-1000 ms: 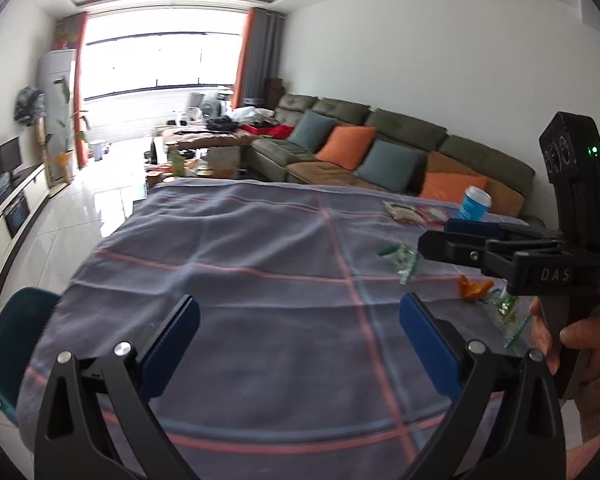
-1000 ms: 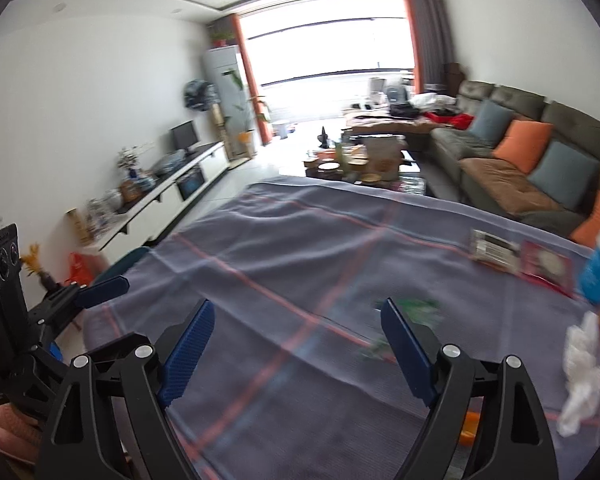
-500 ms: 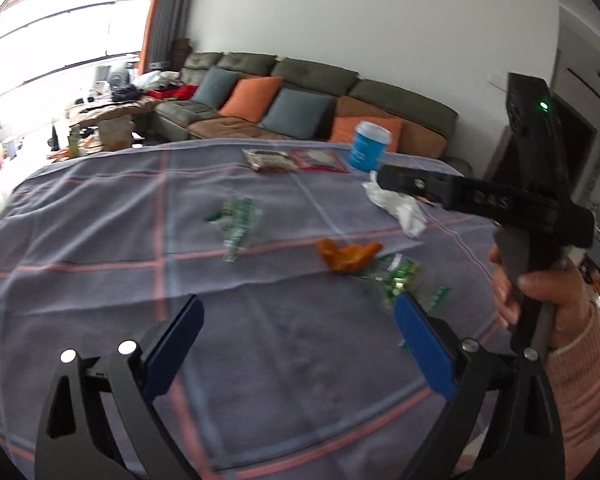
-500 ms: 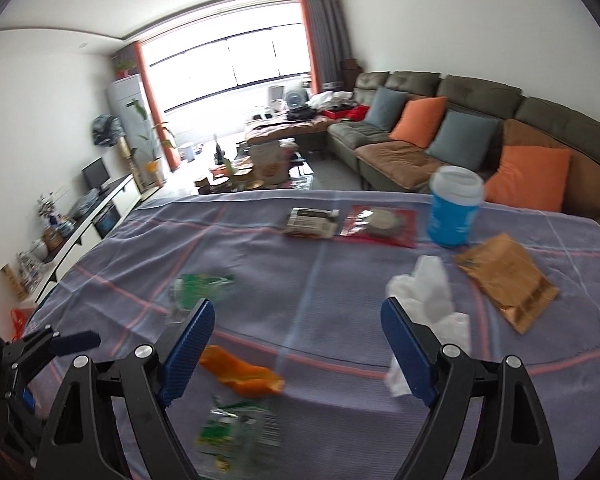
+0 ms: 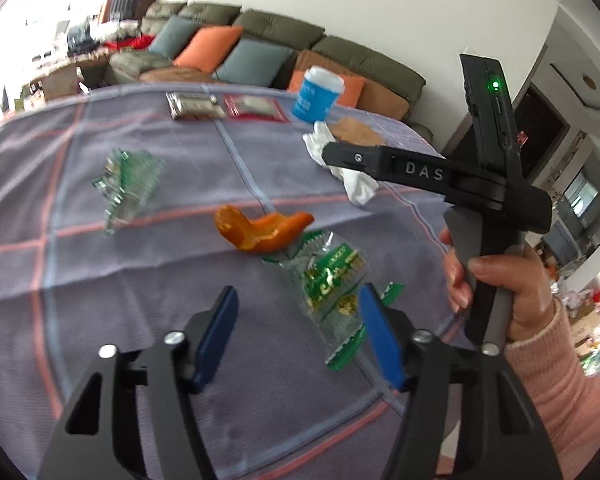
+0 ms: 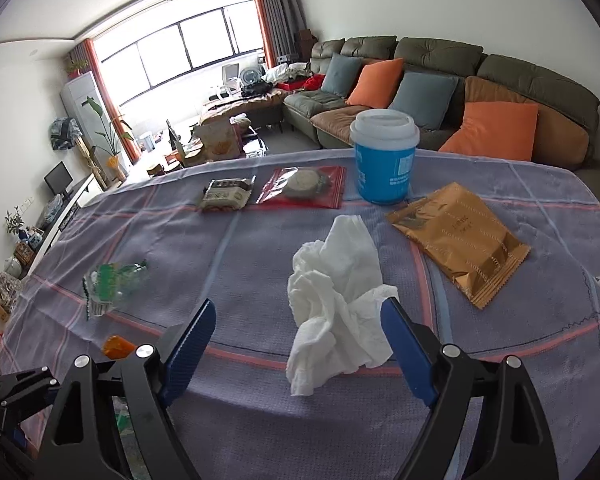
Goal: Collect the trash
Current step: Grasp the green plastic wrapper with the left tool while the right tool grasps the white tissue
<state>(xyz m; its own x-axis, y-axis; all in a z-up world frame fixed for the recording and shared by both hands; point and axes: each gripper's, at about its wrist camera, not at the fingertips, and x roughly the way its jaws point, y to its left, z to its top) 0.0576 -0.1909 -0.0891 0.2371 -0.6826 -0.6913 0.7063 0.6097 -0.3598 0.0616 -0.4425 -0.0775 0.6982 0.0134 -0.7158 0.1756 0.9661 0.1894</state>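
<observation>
On the grey plaid tablecloth (image 5: 148, 300) lies a clear green-printed wrapper (image 5: 332, 280). Its near end reaches between the blue pads of my left gripper (image 5: 300, 340), whose jaws are closing and do not touch it. Just beyond it lies an orange peel (image 5: 260, 230), and a second green wrapper (image 5: 128, 176) sits further left. A crumpled white tissue (image 6: 336, 312) lies between the fingers of my right gripper (image 6: 296, 340), which is open with its pads clear of the tissue. A hand (image 5: 496, 280) holds the right gripper's handle.
At the far side of the table stand a blue lidded cup (image 6: 384, 160), a gold foil packet (image 6: 456, 240), a red zip bag (image 6: 304, 186) and a dark snack packet (image 6: 226, 196). A sofa with cushions (image 6: 420, 80) stands beyond the table. The table's right edge is close.
Both grippers swung right and tipped down toward the trash. The left jaws narrowed over the green wrapper. The right gripper came over the white tissue, still wide.
</observation>
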